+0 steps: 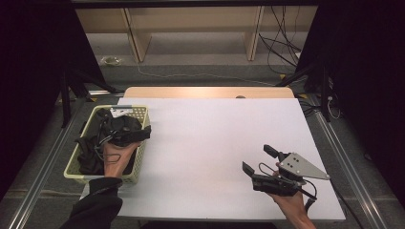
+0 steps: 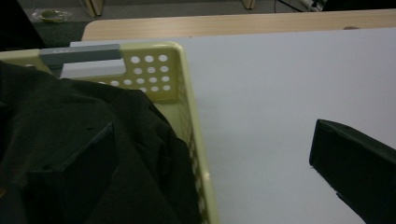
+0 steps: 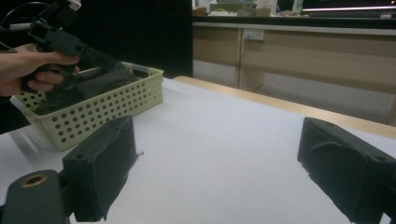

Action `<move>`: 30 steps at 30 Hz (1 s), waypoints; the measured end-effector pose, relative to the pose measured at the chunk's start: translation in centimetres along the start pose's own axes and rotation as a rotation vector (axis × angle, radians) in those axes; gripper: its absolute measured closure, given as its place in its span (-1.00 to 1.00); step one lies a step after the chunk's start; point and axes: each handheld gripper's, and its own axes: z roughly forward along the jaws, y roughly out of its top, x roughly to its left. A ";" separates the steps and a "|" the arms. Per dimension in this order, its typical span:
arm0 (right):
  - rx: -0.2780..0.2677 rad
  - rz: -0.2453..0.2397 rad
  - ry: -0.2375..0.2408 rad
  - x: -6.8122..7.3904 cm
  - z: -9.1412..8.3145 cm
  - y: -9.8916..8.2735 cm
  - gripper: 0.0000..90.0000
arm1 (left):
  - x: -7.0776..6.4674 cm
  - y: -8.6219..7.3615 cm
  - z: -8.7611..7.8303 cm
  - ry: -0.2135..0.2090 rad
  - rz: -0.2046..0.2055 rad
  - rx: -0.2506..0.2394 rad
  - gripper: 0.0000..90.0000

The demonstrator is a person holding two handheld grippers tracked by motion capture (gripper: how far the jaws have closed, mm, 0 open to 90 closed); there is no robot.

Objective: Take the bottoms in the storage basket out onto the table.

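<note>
High view: L tool jaws apart over dark cloth, perforated plastic basket; R tool apart.

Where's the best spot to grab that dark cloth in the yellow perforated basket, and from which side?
Probably the raised fold of the dark crumpled cloth that bulges above the rim of the yellow perforated plastic basket, taken from above. The basket walls block a side approach, and that bunched ridge gives the jaws something to pinch. The left gripper is already over it.

Garment: I see dark cloth, crumpled, heaped over the rim.
Basket: I see pale yellow perforated plastic, upright at the table's left edge.
</note>
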 end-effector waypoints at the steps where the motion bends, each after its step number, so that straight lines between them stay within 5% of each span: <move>1: 0.001 0.001 0.000 0.0 0.0 0.0 -0.73 | 0.0 0.0 0.0 0.000 0.000 0.000 -0.98; 11: 0.004 -0.001 0.003 0.0 0.1 0.0 -0.73 | 2.9 0.4 0.7 0.069 -0.018 0.077 -0.96; 30: 0.010 -0.002 0.011 0.1 0.2 0.0 -0.72 | 6.6 0.1 2.6 0.075 -0.067 0.269 -0.99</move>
